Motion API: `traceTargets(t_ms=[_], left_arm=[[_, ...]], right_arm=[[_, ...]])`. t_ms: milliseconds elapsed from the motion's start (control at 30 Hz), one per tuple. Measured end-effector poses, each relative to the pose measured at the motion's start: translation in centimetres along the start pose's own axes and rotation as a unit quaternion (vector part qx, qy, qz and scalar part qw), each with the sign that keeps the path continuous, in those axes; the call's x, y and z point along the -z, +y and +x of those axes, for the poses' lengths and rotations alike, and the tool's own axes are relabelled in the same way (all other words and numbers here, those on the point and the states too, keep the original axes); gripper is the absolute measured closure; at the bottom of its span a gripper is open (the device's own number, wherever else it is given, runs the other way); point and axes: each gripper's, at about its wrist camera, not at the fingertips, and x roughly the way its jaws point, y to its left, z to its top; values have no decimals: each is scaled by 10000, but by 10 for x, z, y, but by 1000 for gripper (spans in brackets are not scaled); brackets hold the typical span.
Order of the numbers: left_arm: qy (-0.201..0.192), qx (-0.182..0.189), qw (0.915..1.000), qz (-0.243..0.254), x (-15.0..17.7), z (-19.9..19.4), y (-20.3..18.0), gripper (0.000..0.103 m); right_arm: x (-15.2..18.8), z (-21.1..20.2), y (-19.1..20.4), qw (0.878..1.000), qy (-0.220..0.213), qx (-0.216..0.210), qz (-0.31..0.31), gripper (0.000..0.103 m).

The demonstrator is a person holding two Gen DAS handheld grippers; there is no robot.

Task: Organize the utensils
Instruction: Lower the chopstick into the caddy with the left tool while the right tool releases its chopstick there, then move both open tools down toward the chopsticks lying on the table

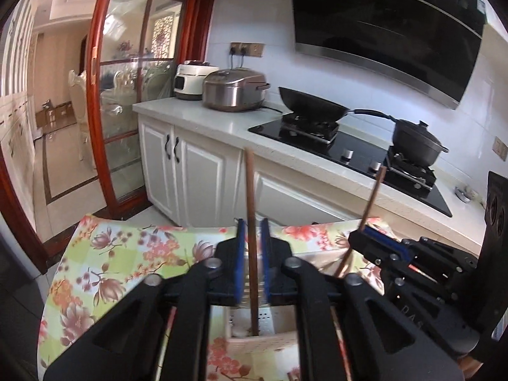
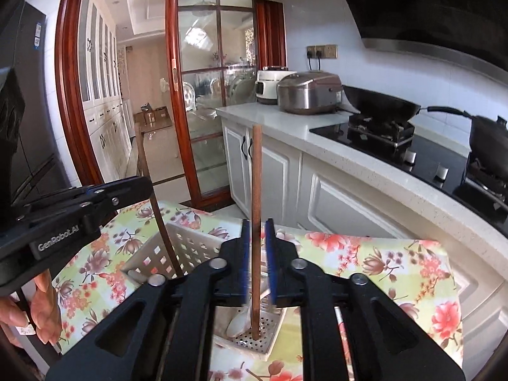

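Observation:
In the left wrist view my left gripper [image 1: 253, 231] has its blue pads slightly apart around a brown chopstick [image 1: 250, 190] that stands upright with its tip in a pale perforated basket [image 1: 254, 339]. My right gripper [image 1: 365, 231] shows at the right with a second chopstick [image 1: 373, 197] at its tip. In the right wrist view my right gripper [image 2: 256, 231] has its pads a little apart around an upright chopstick [image 2: 256, 174] standing in a perforated metal compartment [image 2: 254, 339] beside a white spoon [image 2: 239, 320]. My left gripper [image 2: 139, 187] shows at the left.
A floral tablecloth [image 2: 397, 270] covers the small table. A white lattice basket [image 2: 177, 250] lies on it. Behind are white cabinets [image 1: 190, 165], a counter with rice cookers [image 1: 233, 90], a wok [image 1: 312, 104] and a pot [image 1: 416, 141] on the stove.

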Motion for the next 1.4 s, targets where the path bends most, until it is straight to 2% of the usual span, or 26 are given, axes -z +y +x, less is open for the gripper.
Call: traceTargets(t_ms=[33, 67, 100, 200, 300, 467, 633, 800, 933, 1033, 1300, 1400], left_arm=[[-25, -23, 10000, -34, 1, -1, 4, 70], [-66, -37, 9999, -74, 2, -2, 7, 62], [-122, -70, 9998, -121, 3, -4, 10, 60], [-189, -160, 9996, -144, 6, -15, 15, 59], [-308, -310, 9989, -185, 14, -31, 23, 51], [-569, -635, 9957, -368, 39, -70, 35, 30], [-771, -943, 9919, -374, 78, -112, 33, 14], [-748, -953, 9919, -383, 117, -143, 26, 11], [-593, -790, 9938, -512, 146, -162, 22, 10], [-435, -769, 9954, -381, 165, -167, 15, 10], [36, -772, 9969, -129, 208, -149, 2, 10], [169, -826, 9964, -53, 218, -140, 1, 10]], right_arm=[[0, 2, -2, 10000, 5, -42, 55, 70], [0, 2, -3, 9999, -12, -71, 108, 54], [0, 2, -5, 9997, -63, -103, 191, 52], [0, -5, -8, 9994, -156, -110, 285, 52], [5, -24, -10, 9988, -314, -139, 344, 52], [22, -56, -13, 9984, -427, -76, 372, 52], [51, -80, -9, 9985, -326, -39, 450, 52], [92, -105, 1, 9984, -268, 24, 503, 52], [124, -120, 12, 9989, -146, 38, 454, 52], [143, -127, 18, 9993, -36, 54, 373, 53], [178, -123, 23, 9987, 290, 14, 413, 56], [188, -110, 29, 9980, 498, 11, 385, 61]])
